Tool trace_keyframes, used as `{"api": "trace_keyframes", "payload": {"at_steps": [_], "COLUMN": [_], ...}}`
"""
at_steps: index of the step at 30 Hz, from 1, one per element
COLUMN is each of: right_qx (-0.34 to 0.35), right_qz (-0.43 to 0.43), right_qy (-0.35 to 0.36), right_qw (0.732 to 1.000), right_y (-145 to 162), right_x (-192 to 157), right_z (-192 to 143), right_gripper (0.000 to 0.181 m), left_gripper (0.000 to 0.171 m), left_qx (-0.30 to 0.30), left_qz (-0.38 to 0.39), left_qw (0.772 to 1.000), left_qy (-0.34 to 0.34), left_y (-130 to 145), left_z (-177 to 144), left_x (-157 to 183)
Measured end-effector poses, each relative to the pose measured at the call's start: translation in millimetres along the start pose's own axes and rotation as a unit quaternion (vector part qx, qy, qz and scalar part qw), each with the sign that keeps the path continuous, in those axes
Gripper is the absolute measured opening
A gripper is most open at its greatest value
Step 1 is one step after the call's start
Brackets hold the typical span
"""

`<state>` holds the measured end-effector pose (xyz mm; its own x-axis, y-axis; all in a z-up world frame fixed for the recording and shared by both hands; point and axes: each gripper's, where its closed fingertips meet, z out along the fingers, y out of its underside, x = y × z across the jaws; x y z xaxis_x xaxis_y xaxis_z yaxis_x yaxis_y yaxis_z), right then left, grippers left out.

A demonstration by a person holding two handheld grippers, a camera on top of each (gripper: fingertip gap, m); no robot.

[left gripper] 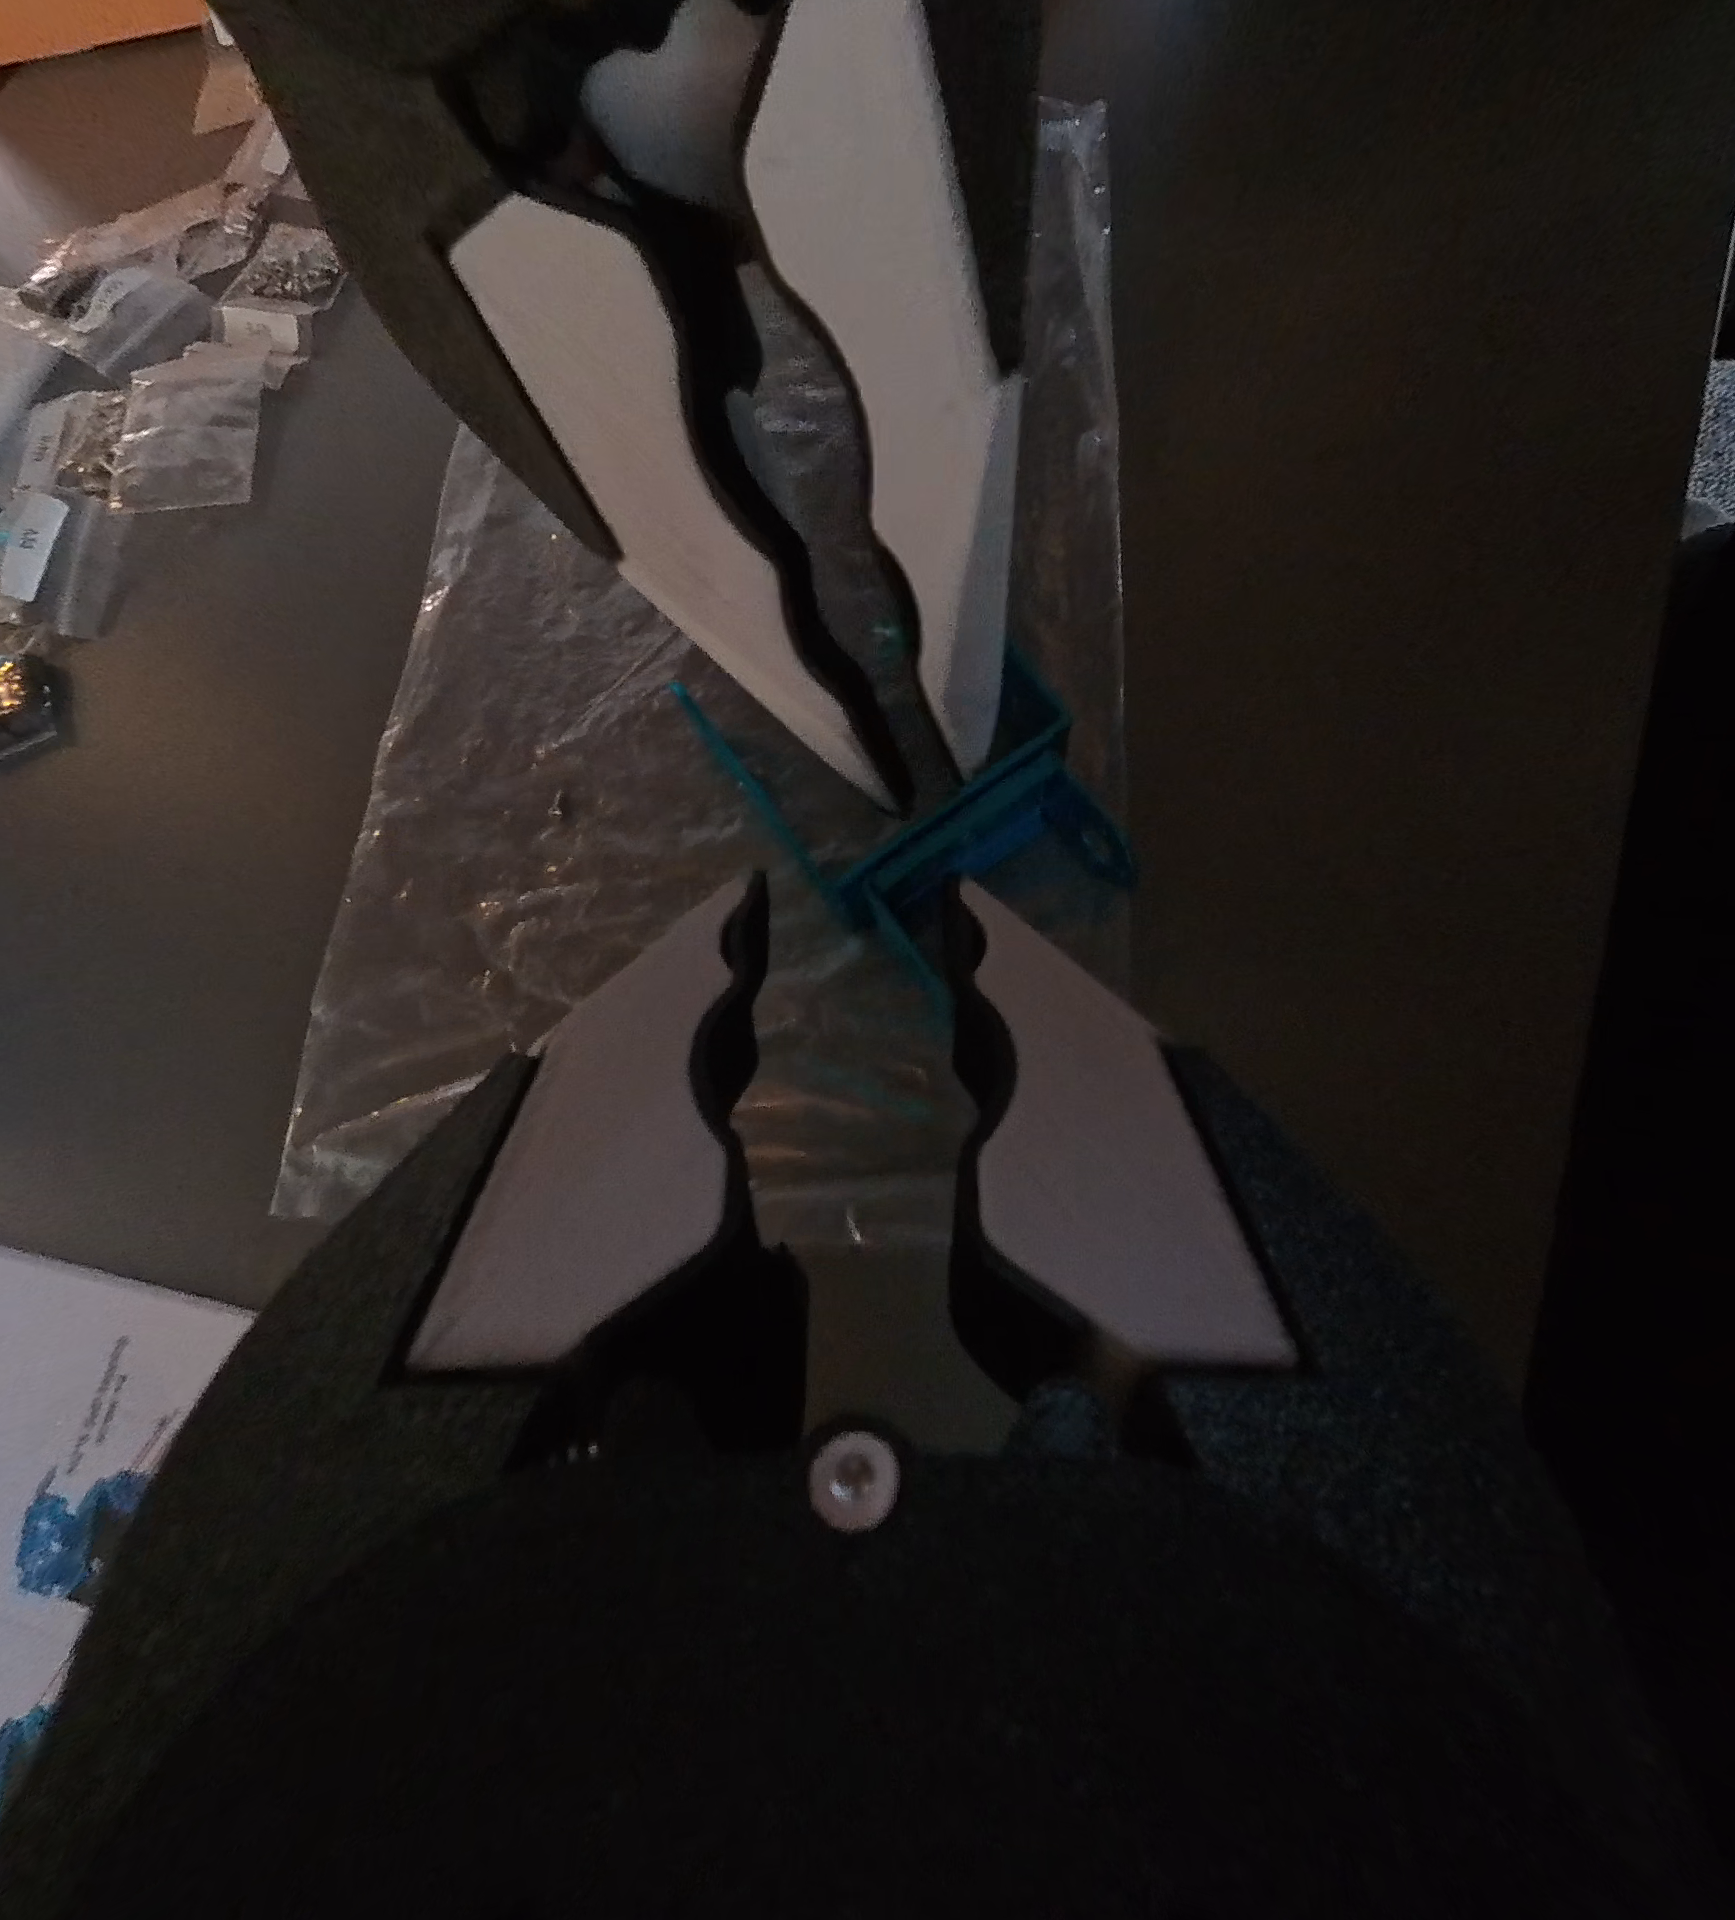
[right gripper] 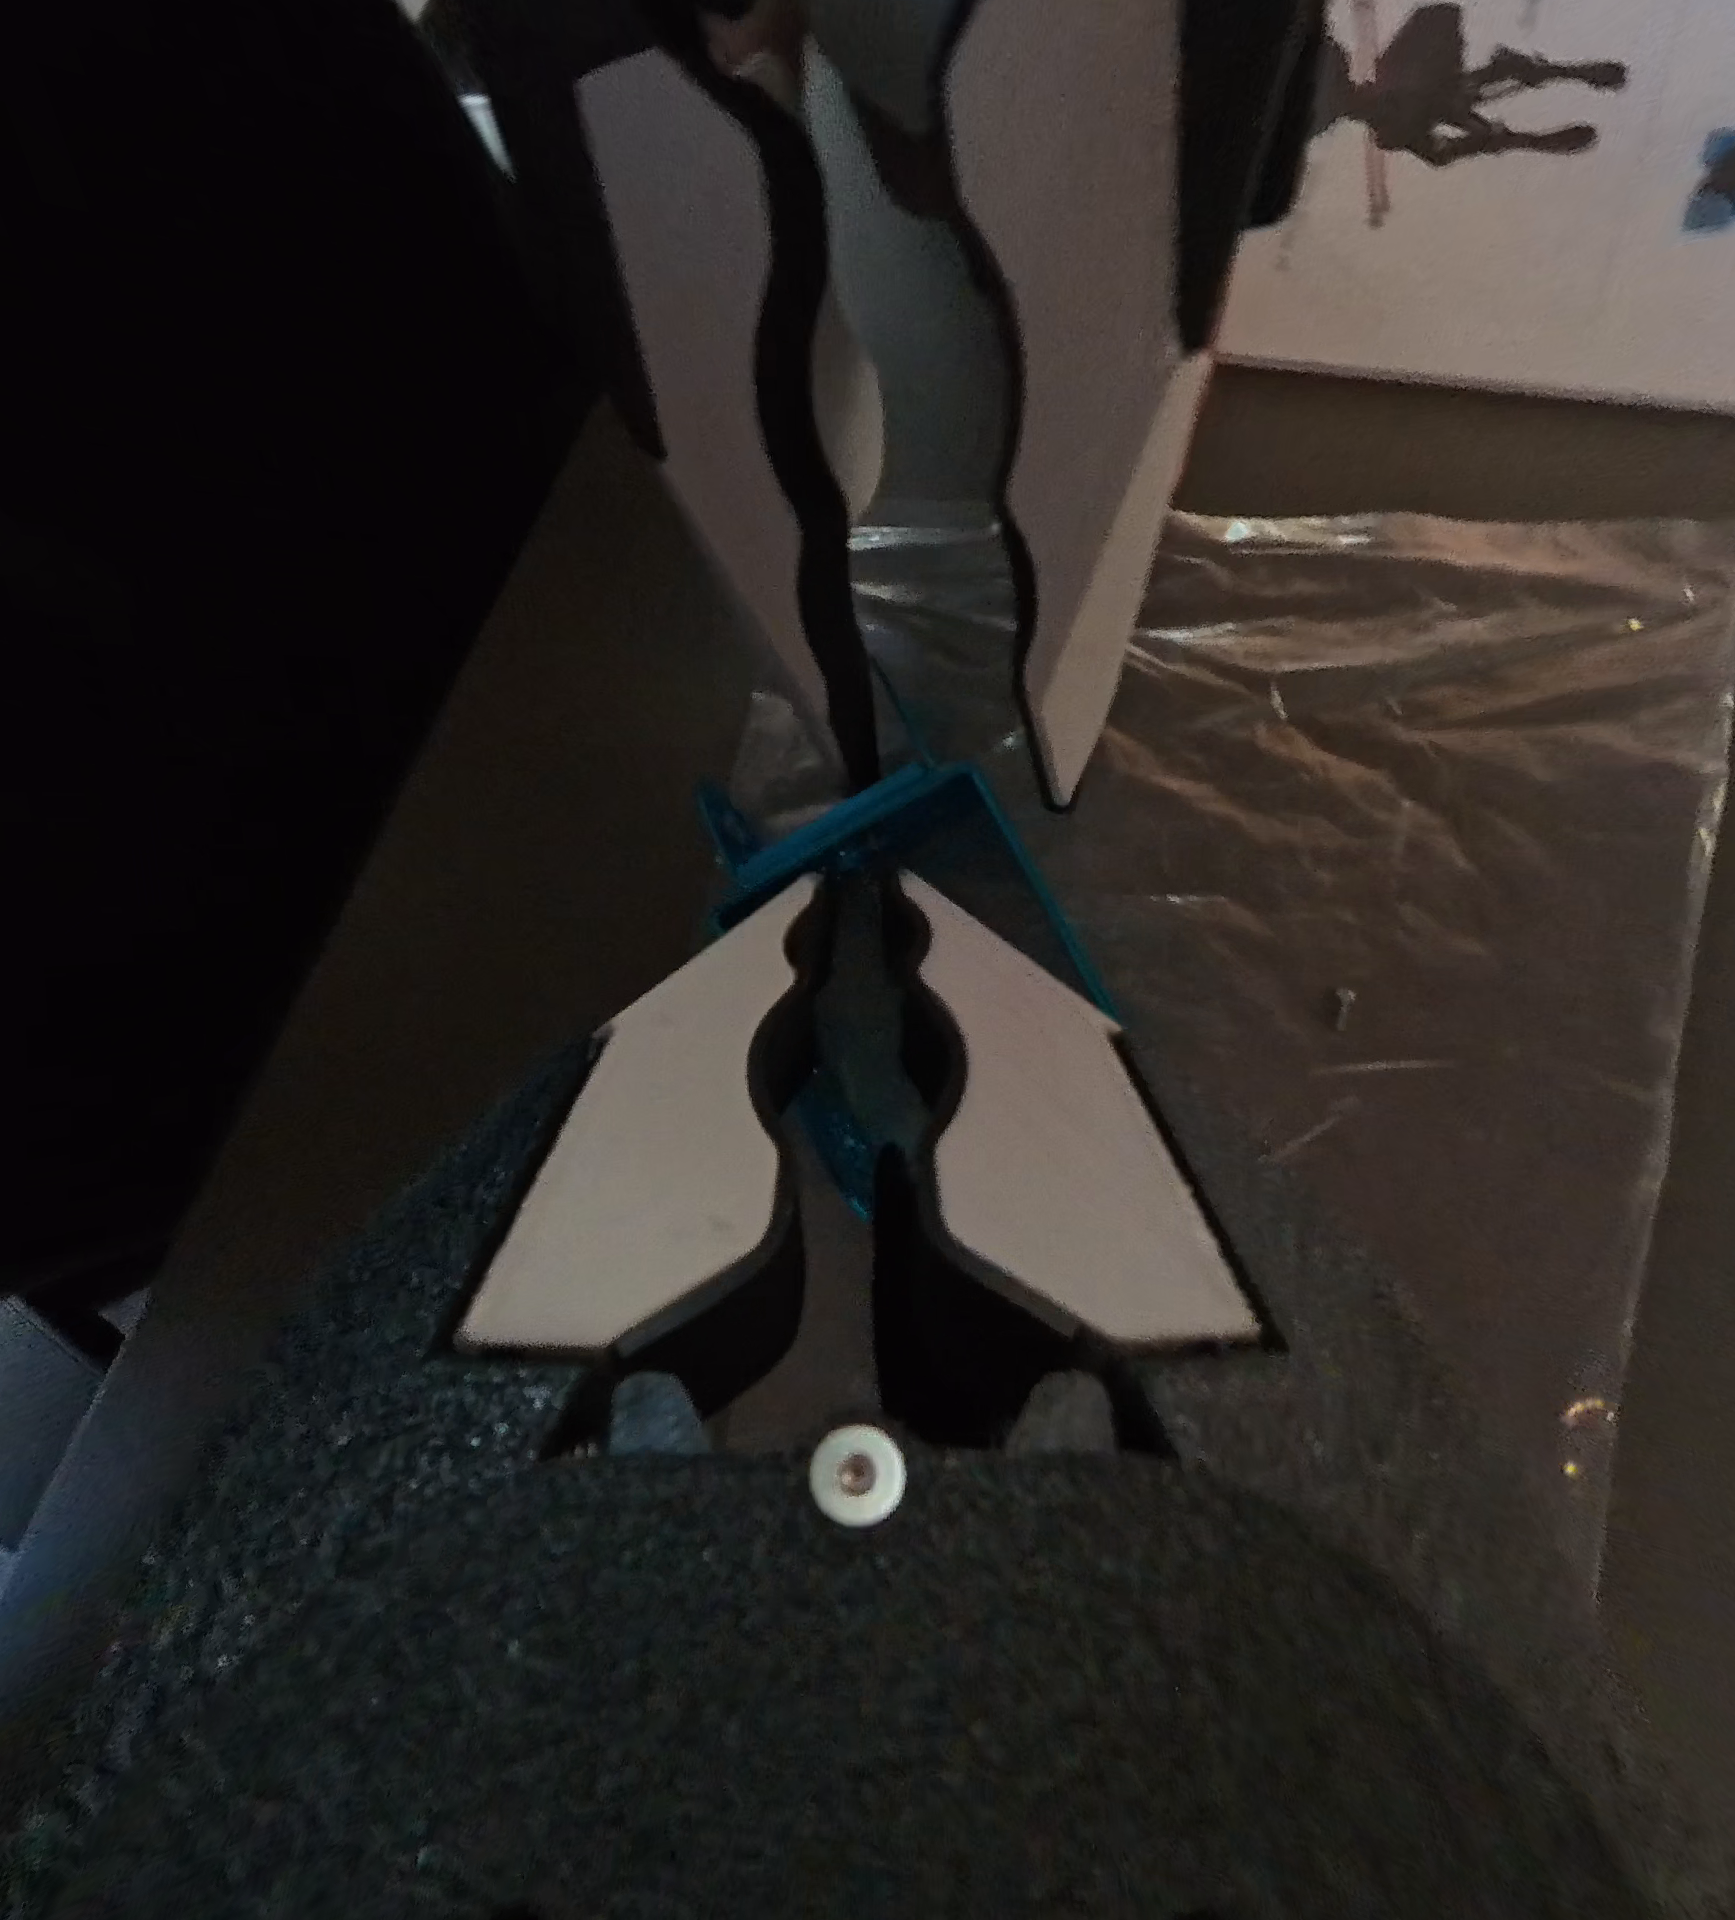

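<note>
A teal metal bracket (left gripper: 956, 842) hangs between the two grippers above a clear plastic bag (left gripper: 530, 883) on a dark table (left gripper: 167, 883). My right gripper (right gripper: 863, 883) is shut on the bracket (right gripper: 884, 816), with part of it clamped between its fingers. In the left wrist view the right gripper (left gripper: 936, 779) comes in from the top. My left gripper (left gripper: 863, 894) is open, its fingertips on either side of the bracket's end. In the right wrist view the left gripper (right gripper: 951, 779) comes from above, one finger touching the bracket. The bag (right gripper: 1362, 779) lies flat.
Several small bags of hardware (left gripper: 167, 416) lie at the left, near a cardboard box (left gripper: 63, 42). A white printed sheet (left gripper: 32, 1455) lies at the near left and also shows in the right wrist view (right gripper: 1569, 260). A tiny screw (right gripper: 1344, 1003) rests on the bag. The table edge (left gripper: 1694, 520) runs along the right. My two grippers' fingertips are within a few centimetres of each other.
</note>
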<state>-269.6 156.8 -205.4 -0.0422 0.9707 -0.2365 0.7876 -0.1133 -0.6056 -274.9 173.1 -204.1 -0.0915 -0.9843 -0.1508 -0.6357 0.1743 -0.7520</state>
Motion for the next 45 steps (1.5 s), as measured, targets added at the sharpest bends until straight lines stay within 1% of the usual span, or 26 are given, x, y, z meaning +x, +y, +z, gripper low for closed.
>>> {"api": "trace_keyframes", "payload": {"at_steps": [4, 8, 10, 15, 18, 21, 24, 29, 36, 40, 45], "right_qx": [-0.028, 0.003, -0.003, -0.029, -0.029, -0.016, -0.021, -0.014, -0.032, -0.035, -0.037], "right_qz": [-0.033, -0.031, -0.023, -0.028, -0.028, -0.035, -0.039, -0.038, -0.045, -0.060, -0.056], "right_qy": [0.015, -0.001, 0.004, 0.021, 0.022, 0.021, 0.024, 0.018, 0.029, 0.041, 0.045], "right_qw": [0.999, 1.000, 1.000, 0.999, 0.999, 0.999, 0.999, 0.999, 0.998, 0.997, 0.997], "right_y": [7.9, -4.6, -4.1, 5.6, 6.0, -1.8, -2.9, -3.5, 5.0, 4.7, 4.5], "right_x": [4.8, -2.6, -0.1, 2.4, 1.6, -1.1, -1.6, -3.9, -1.5, 0.7, 2.6], "right_z": [6.7, 7.4, 8.3, 8.7, 9.1, 12.4, 16.2, 13.9, 7.3, 11.5, 11.8], "right_gripper": [0.012, 0.014, 0.017, 0.018, 0.017, 0.017, 0.018, 0.017, 0.017, 0.016, 0.011], "left_gripper": [0.032, 0.031, 0.031, 0.031, 0.031, 0.031, 0.031, 0.031, 0.031, 0.031, 0.032], "left_qx": [-0.006, -0.007, -0.005, -0.001, -0.006, -0.005, 0.000, -0.002, -0.003, 0.005, 0.005], "left_qz": [-0.001, -0.002, -0.005, 0.002, 0.007, 0.001, -0.005, 0.002, 0.002, -0.001, 0.002], "left_qw": [1.000, 1.000, 1.000, 1.000, 1.000, 1.000, 1.000, 1.000, 1.000, 1.000, 1.000], "left_qy": [-0.002, -0.007, -0.006, -0.008, -0.012, -0.014, -0.013, -0.013, -0.007, 0.000, -0.001], "left_y": [4.0, 6.8, 6.6, 3.8, 5.3, 5.4, 3.9, 2.7, 5.2, 2.6, 0.7], "left_z": [-3.4, -7.8, -9.1, -6.7, -5.4, -6.1, -7.5, -7.5, -9.1, -9.1, -6.2], "left_x": [0.1, 0.0, 1.2, 5.8, 4.9, 0.9, -1.3, -0.9, 0.5, 3.7, 2.3]}}
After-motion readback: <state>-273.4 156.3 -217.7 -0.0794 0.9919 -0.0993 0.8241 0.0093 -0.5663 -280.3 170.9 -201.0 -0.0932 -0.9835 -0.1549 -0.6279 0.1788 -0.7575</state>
